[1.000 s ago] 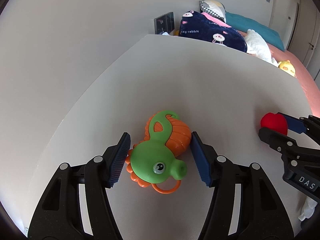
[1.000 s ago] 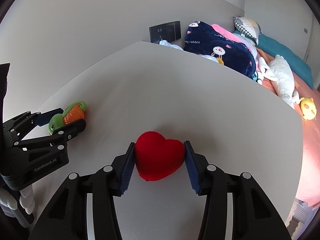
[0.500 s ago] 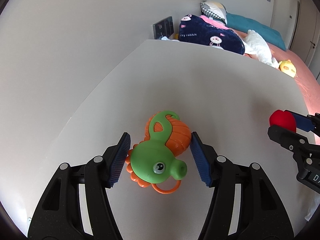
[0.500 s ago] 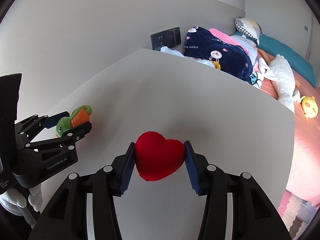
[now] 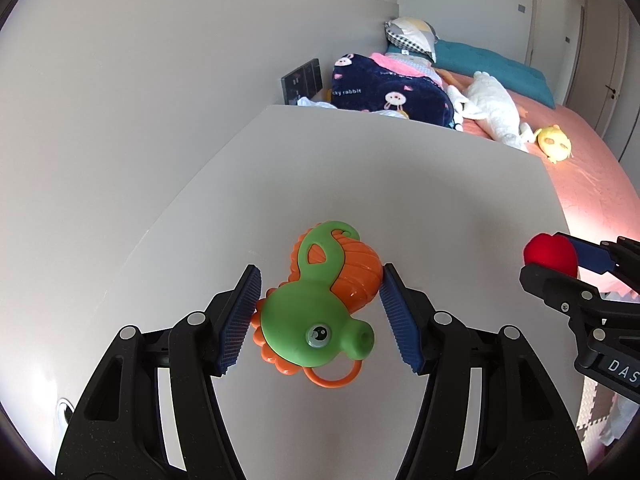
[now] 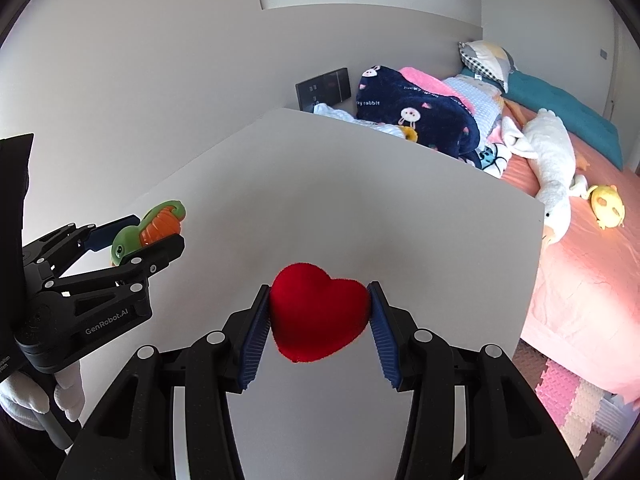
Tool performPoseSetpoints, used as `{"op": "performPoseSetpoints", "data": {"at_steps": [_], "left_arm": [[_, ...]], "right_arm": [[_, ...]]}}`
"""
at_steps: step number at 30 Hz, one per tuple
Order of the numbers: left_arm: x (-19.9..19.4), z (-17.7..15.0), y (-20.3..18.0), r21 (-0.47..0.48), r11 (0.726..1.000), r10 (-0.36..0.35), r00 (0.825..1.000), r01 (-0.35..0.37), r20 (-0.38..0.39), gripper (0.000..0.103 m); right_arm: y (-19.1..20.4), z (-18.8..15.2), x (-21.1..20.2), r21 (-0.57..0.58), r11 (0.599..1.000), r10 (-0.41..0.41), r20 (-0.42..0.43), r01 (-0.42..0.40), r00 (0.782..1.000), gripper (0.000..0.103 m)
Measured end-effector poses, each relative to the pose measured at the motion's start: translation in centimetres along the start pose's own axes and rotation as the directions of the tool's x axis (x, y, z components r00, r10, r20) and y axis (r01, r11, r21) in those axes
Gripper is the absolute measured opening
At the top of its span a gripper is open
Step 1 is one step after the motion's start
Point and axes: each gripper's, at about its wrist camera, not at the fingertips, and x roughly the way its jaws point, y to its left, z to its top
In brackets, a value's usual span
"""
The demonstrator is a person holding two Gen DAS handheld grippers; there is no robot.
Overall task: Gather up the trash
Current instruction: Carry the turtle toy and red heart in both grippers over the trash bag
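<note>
A green and orange seahorse toy (image 5: 320,304) hangs above the white table (image 5: 360,184), with my left gripper (image 5: 320,312) shut on it, blue pads against its sides. My right gripper (image 6: 318,316) is shut on a red plush heart (image 6: 318,316), also lifted off the table (image 6: 360,208). In the left wrist view the heart (image 5: 550,254) and the right gripper (image 5: 568,264) show at the right edge. Seen from the right wrist, the left gripper (image 6: 140,232) holds the seahorse toy (image 6: 148,232) at the left.
A grey wall (image 5: 140,100) runs along the table's left side. Beyond the far edge lies a pink bed (image 6: 580,248) with a navy rabbit blanket (image 6: 416,116), a white plush (image 6: 552,160) and a yellow plush (image 6: 608,204). Foam floor mats (image 6: 568,392) lie at lower right.
Both grippers have risen and pulled back with their toys; the table looks smaller and farther, and more wall, bed and floor come into view. Neither grip changed.
</note>
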Motion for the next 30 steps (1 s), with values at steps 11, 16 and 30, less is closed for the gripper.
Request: {"op": "performPoseSetpoints", "data": {"at_steps": [11, 16, 30], "left_arm": [[-3.9, -1.2, -3.6, 0.019, 0.999, -0.032, 0.999, 0.032, 0.033, 0.06], [-5.3, -1.6, -4.8, 0.032, 0.999, -0.035, 0.998, 0.034, 0.045, 0.06], [-8.3, -2.8, -9.2, 0.083, 0.994, -0.084, 0.994, 0.078, 0.067, 0.06]], "right_arm": [[-1.7, -2.9, -4.2, 0.016, 1.0, -0.005, 0.016, 0.005, 1.0, 0.049], [-2.2, -4.1, -6.0, 0.024, 1.0, -0.011, 0.029, 0.01, 1.0, 0.049], [-4.9, -7.5, -10.4, 0.056, 0.998, -0.046, 0.057, 0.043, 0.997, 0.049]]}}
